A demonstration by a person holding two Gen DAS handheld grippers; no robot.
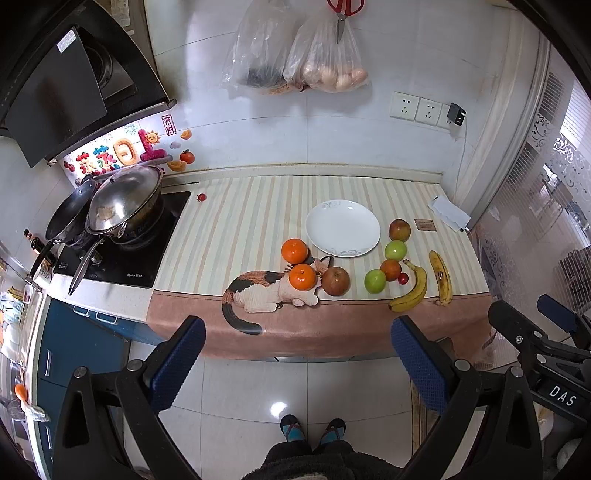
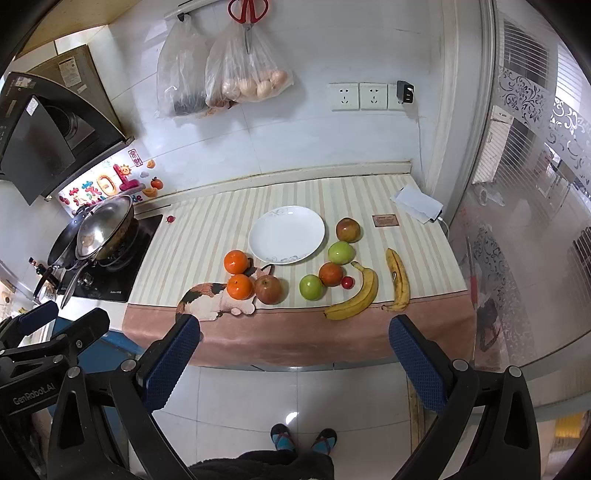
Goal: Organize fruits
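Over the floor, both grippers [image 1: 295, 332] [image 2: 293, 332] hang apart, empty; next, fruit [image 2: 269, 290] toward the plate [image 2: 286, 234] at twelve o'clock.

A lidded steel pot [image 1: 125, 206] sits on the black cooktop [image 1: 118, 254] at the striped tabletop's [image 1: 236, 229] left end, a dark pan [image 1: 68, 218] just left of it. On the wall above that tabletop hang red scissors [image 1: 343, 9] and two clear bags [image 1: 295, 55], with sockets [image 1: 417, 107] to their right. White paper [image 1: 448, 212] lies at the tabletop's far right corner.
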